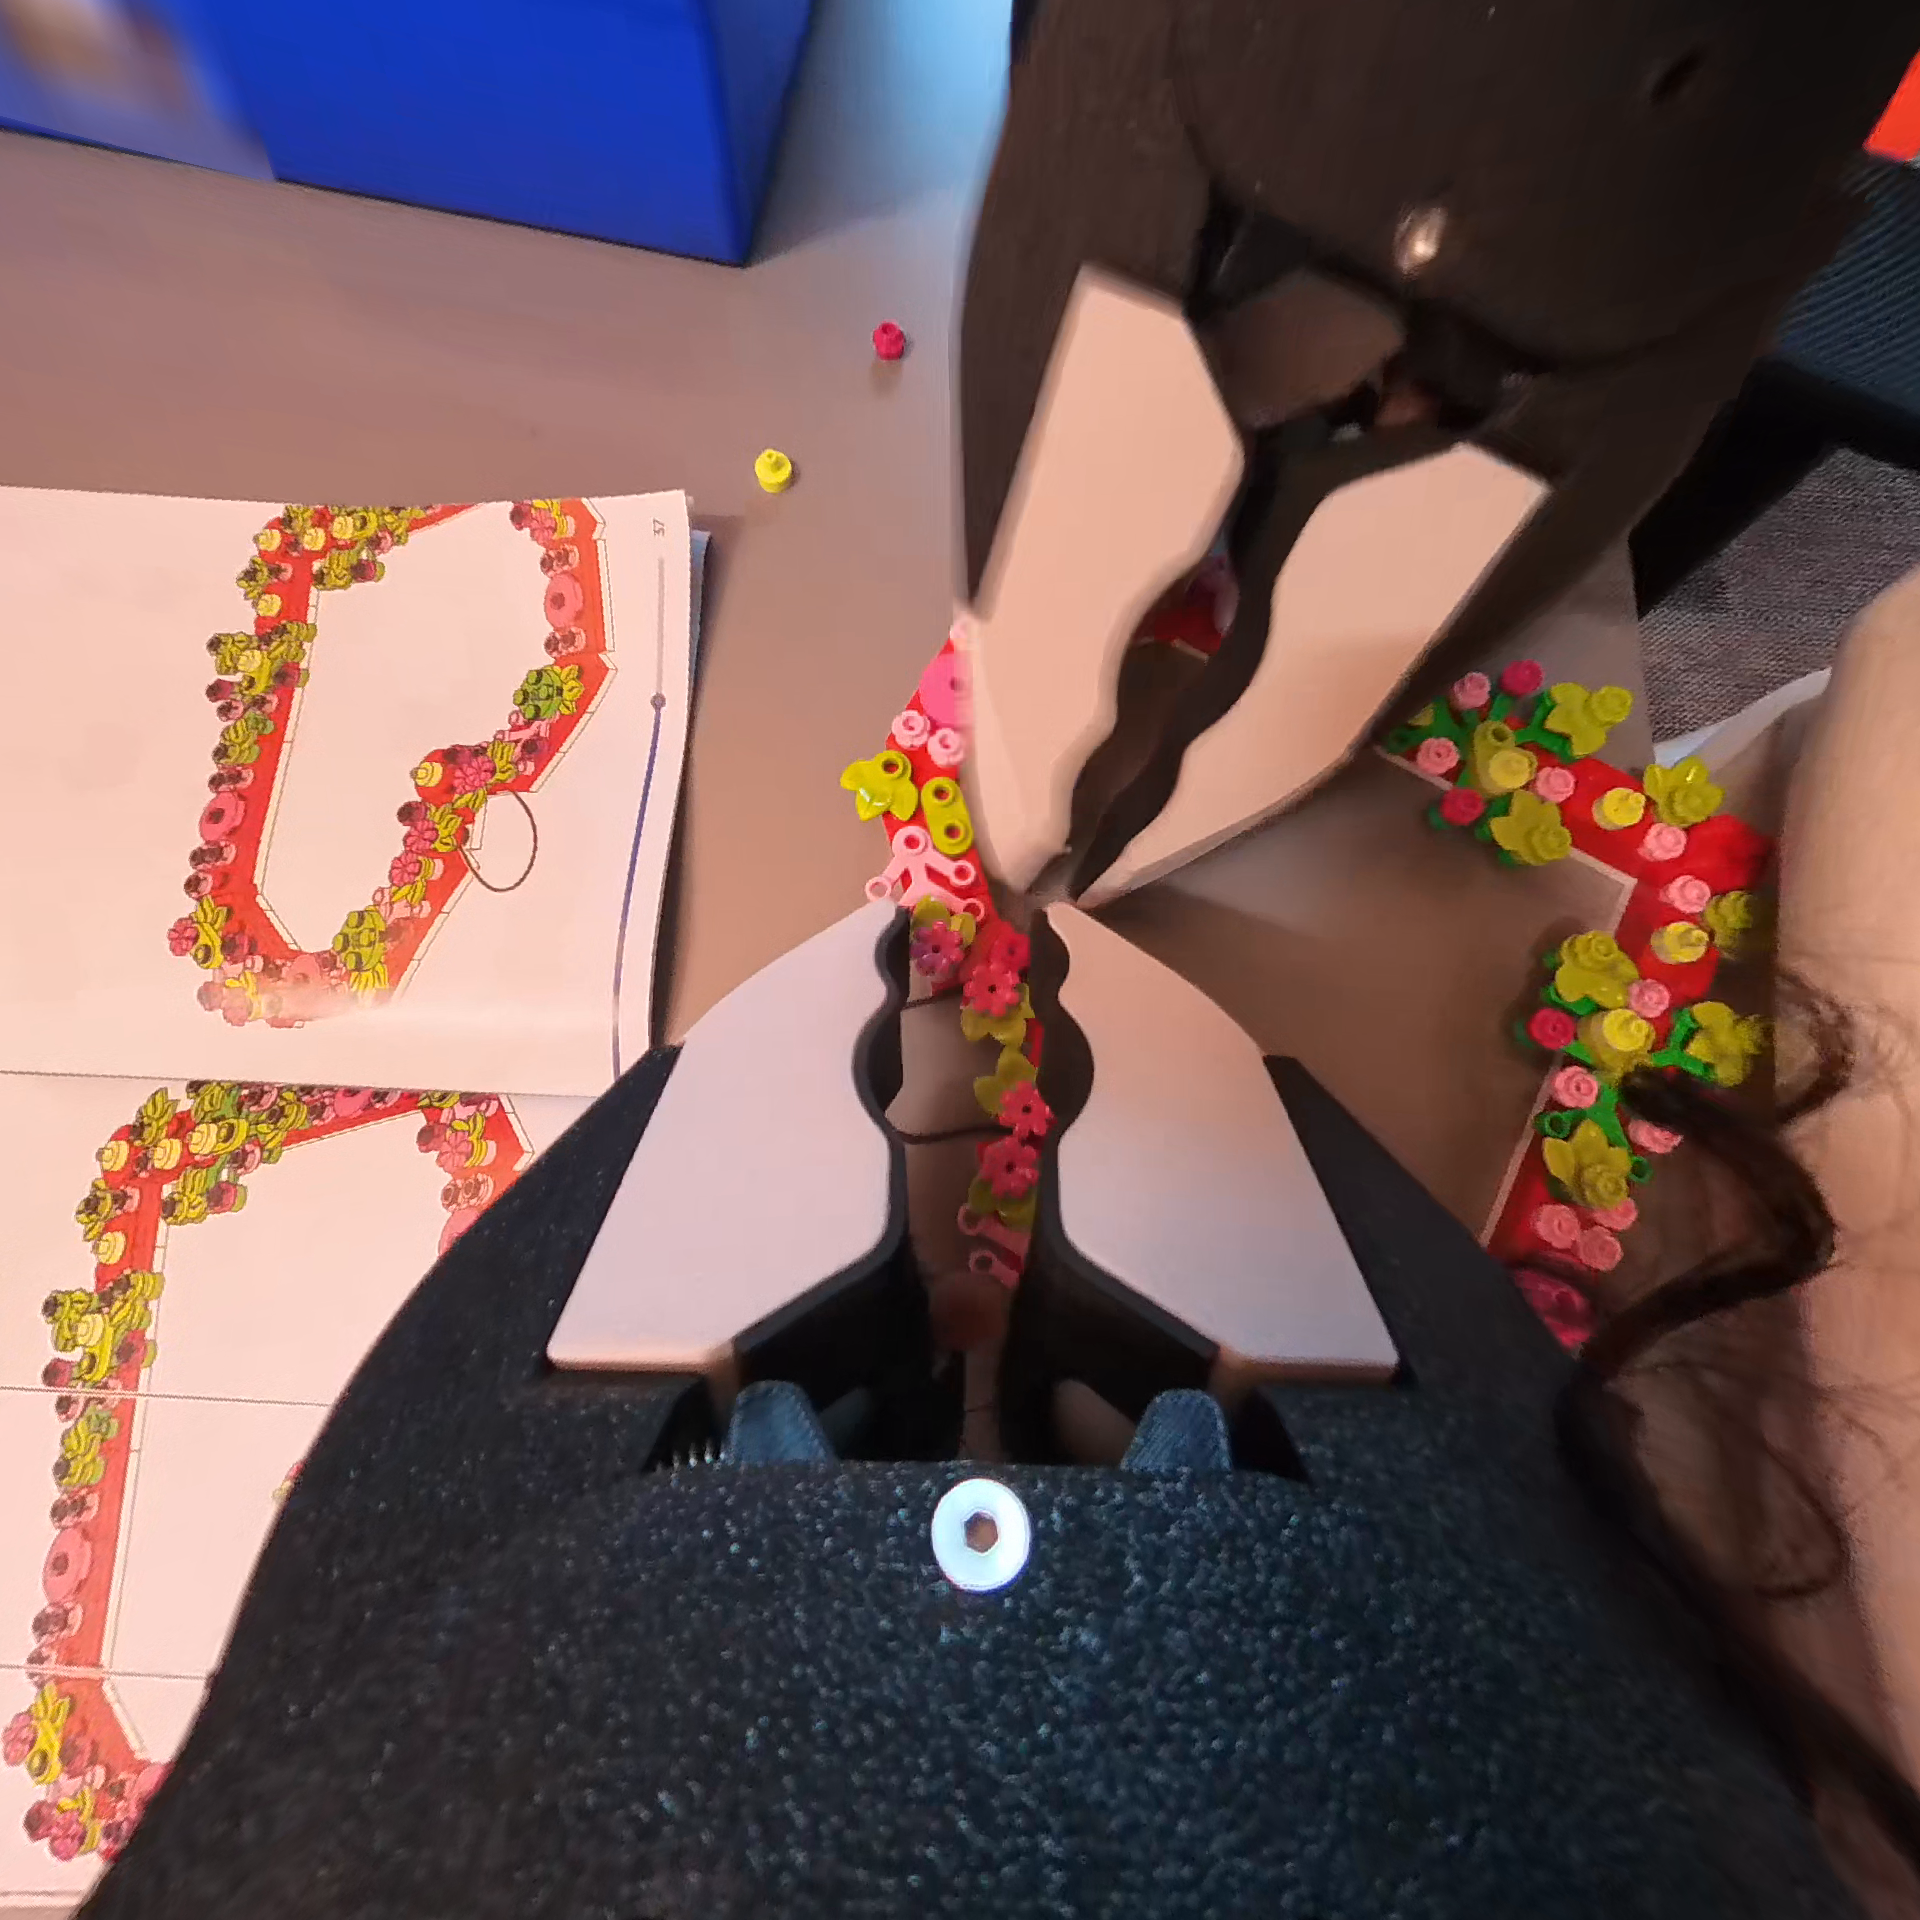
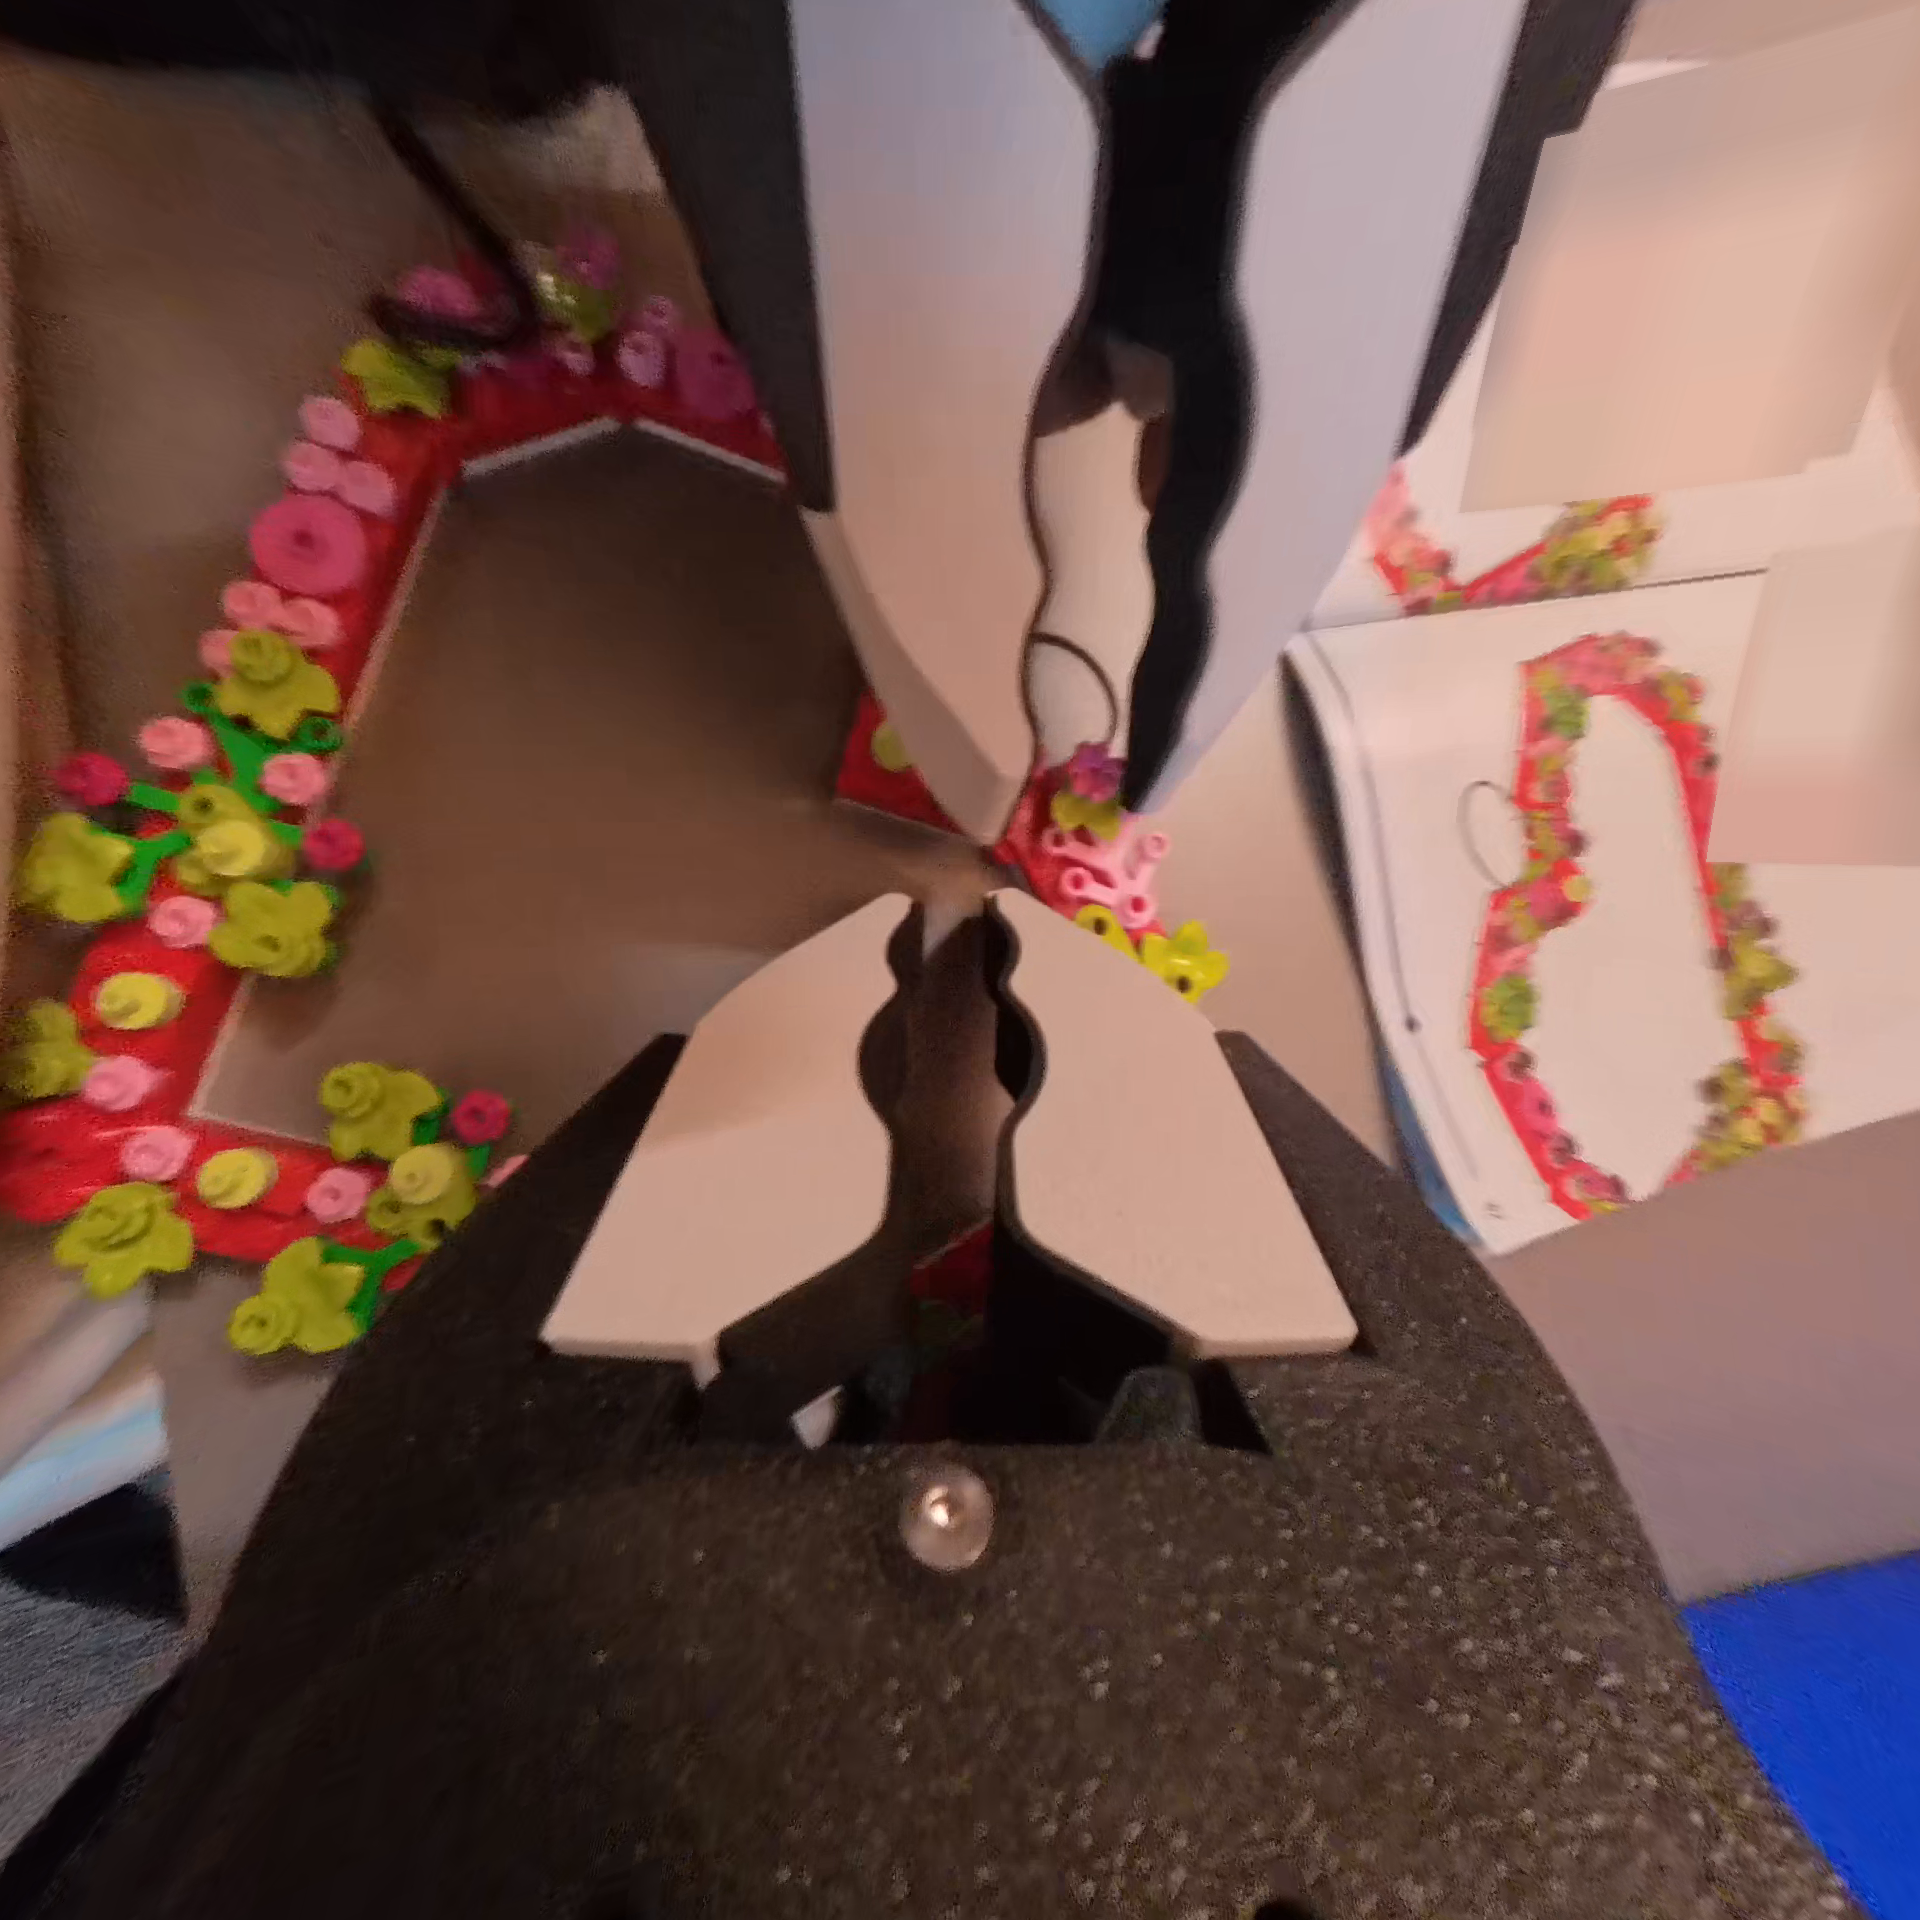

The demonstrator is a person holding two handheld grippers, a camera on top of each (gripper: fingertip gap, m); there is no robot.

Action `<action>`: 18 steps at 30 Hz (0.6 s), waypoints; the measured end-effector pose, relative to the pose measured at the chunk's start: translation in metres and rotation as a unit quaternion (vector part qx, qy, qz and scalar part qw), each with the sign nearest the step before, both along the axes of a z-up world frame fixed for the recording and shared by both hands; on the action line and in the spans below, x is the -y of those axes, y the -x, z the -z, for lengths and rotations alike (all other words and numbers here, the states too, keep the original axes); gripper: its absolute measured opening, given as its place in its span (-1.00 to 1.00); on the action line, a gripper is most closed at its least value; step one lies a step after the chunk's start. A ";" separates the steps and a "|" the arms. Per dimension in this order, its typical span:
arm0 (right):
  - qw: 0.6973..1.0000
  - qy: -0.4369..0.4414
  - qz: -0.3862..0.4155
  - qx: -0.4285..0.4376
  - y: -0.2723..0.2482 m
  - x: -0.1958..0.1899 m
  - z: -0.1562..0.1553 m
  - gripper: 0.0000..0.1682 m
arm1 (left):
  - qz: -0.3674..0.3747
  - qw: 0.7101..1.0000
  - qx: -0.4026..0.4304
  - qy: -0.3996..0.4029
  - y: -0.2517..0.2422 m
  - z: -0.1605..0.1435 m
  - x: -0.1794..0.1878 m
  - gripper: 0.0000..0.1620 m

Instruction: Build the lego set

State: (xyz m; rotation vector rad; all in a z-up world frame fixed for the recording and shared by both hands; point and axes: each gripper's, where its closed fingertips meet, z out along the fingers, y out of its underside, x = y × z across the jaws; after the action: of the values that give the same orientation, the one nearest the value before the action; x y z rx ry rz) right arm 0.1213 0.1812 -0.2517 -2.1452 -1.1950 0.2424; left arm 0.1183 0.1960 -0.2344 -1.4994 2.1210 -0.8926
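Brown table (image 1: 312, 343) with booklet (image 1: 343, 769), blue box (image 1: 499, 114); both claws nearly pressed together over red frame (image 1: 1704, 862)

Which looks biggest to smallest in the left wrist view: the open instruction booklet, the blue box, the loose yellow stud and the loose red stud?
1. Instruction booklet
2. Blue box, only partly in frame, so its true extent is unsure
3. Yellow stud and red stud: about alike, not ranked

bare table (image 1: 416, 343) left, booklet (image 1: 343, 790) beside wreath (image 1: 1683, 862)
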 end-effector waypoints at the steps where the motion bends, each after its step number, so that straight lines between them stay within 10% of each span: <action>1: 1.000 0.003 0.002 0.001 0.000 0.001 0.000 -0.89 | 0.000 1.000 0.000 0.001 0.000 0.000 0.000 -0.74; 18: 0.999 0.000 0.039 -0.019 0.000 -0.008 -0.010 -0.72 | 0.002 1.000 0.008 0.013 -0.002 0.001 0.002 -0.73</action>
State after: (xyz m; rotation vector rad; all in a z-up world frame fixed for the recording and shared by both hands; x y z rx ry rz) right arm 0.1209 0.1895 -0.2413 -2.1731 -1.0877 0.2478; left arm 0.1201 0.1943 -0.2356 -1.4962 2.1096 -0.9340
